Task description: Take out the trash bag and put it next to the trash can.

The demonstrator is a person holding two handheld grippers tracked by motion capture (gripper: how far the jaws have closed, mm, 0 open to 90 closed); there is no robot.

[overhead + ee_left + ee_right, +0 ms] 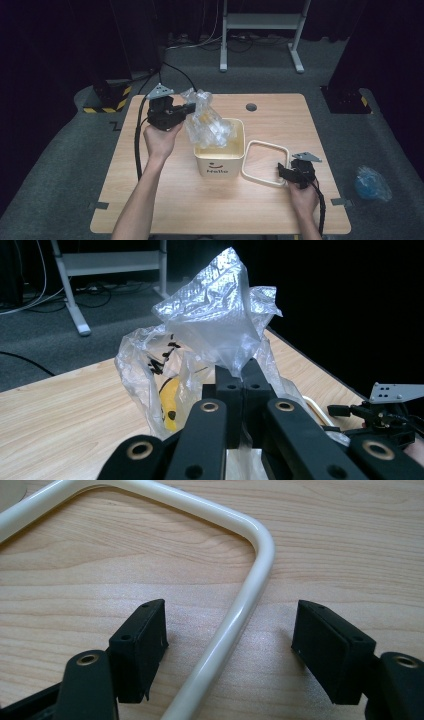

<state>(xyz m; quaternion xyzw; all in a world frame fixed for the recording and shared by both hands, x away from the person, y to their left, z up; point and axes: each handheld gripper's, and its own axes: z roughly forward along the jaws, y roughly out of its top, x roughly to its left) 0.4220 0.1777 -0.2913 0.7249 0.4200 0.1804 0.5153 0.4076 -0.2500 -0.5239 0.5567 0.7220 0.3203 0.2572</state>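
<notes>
Right gripper (pixel 286 171): lower right of the high view, jaws wide, straddling the white frame's (pixel 252 587) rail without touching.
Left gripper (pixel 189 107): upper left of centre, clamped on the clear plastic bag (pixel 207 122).
Bag: hanging into the cream bin (pixel 220 162), mid-table.

The left claw (pixel 242 382) pinches a clear plastic bag (pixel 210 325).

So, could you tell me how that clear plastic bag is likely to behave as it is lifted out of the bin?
The clear plastic bag looks crumpled and thin, so probably floppy and light. Pinched in the left gripper, it may slip or tear.
</notes>
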